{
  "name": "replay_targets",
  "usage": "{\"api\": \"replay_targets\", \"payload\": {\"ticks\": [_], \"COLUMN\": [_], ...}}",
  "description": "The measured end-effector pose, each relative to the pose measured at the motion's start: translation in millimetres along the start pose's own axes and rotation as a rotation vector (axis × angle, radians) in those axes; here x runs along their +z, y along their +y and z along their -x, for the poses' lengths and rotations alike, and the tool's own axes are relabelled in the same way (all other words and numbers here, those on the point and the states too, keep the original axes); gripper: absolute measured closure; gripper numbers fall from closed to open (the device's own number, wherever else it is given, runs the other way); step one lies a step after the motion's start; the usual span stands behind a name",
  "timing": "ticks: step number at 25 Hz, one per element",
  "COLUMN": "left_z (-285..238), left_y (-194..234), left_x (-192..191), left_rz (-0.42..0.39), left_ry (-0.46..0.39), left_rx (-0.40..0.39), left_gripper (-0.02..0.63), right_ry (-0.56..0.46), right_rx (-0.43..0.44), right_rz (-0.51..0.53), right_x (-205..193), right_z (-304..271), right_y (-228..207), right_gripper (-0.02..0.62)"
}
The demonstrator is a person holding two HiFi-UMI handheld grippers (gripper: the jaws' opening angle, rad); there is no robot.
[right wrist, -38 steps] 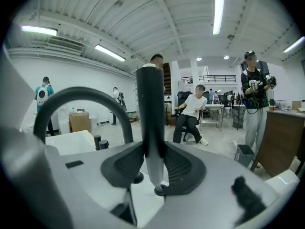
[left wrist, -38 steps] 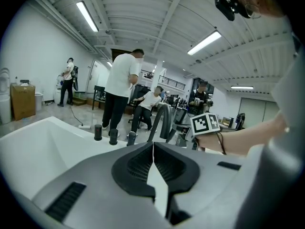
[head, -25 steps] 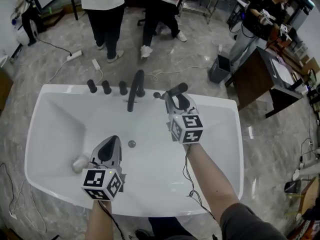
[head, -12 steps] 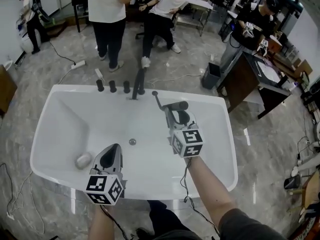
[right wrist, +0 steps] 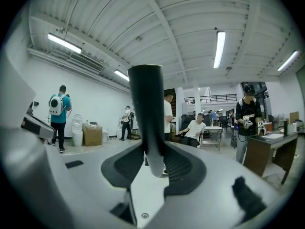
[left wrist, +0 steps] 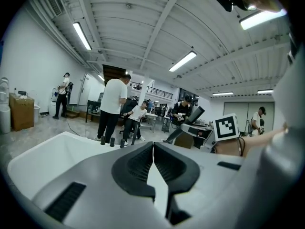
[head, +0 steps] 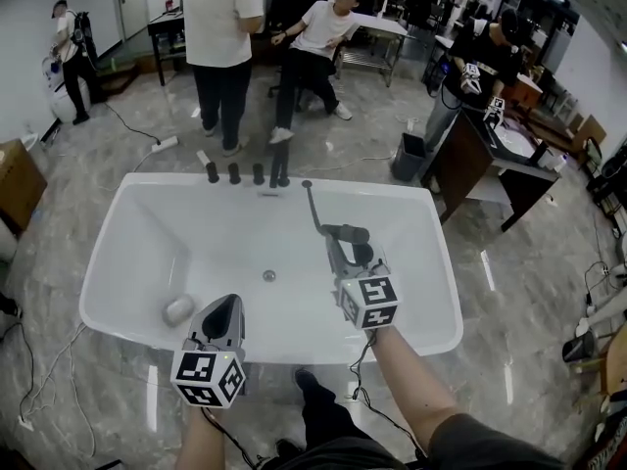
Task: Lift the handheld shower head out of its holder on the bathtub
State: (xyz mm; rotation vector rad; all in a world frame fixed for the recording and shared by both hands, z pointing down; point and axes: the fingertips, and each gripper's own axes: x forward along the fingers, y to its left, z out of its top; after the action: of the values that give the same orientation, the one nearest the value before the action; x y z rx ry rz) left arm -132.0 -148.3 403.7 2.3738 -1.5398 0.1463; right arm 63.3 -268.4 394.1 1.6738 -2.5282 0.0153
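1. Drawn back from the far deck, the right gripper now holds the shower head over the basin, and its thin dark hose trails back to the deck.
2. The right gripper's jaws stand partly apart, clamped on the smooth, dark, cylindrical handle. The left gripper has its ribbed pads pressed together on nothing.
3. The glossy white bathtub carries matte black taps and stands on polished, grey-veined floor tiles in a busy workshop.
4. Each marker cube bears black-and-white square codes.

Left hand-held gripper with jaws together, right hand-held gripper clamped on shower head
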Motion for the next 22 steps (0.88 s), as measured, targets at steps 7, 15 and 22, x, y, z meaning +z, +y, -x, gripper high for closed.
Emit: {"api": "replay_targets", "payload": {"ticks": [7,15,22], "left_z": [66,132,172], "left_y": [-25,-69,-98], "left_x": [2,-21,-40], "left_rz": [0.000,-0.025,-0.007], "left_ry": [-0.032,-0.027,-0.021], "left_rx": [-0.011,-0.077,-0.121], "left_gripper": [0.591,0.590,0.591], "right_ry": [-0.030,-0.068,-0.052], "right_rx": [-0.024,0.000,0.005], "right_rz": [-0.037,-0.009,-0.013], "right_x": [17,28,15], "right_z": [76,165,234], "right_y": [25,75,110], "right_gripper": [0.457,0.457,0.457]}}
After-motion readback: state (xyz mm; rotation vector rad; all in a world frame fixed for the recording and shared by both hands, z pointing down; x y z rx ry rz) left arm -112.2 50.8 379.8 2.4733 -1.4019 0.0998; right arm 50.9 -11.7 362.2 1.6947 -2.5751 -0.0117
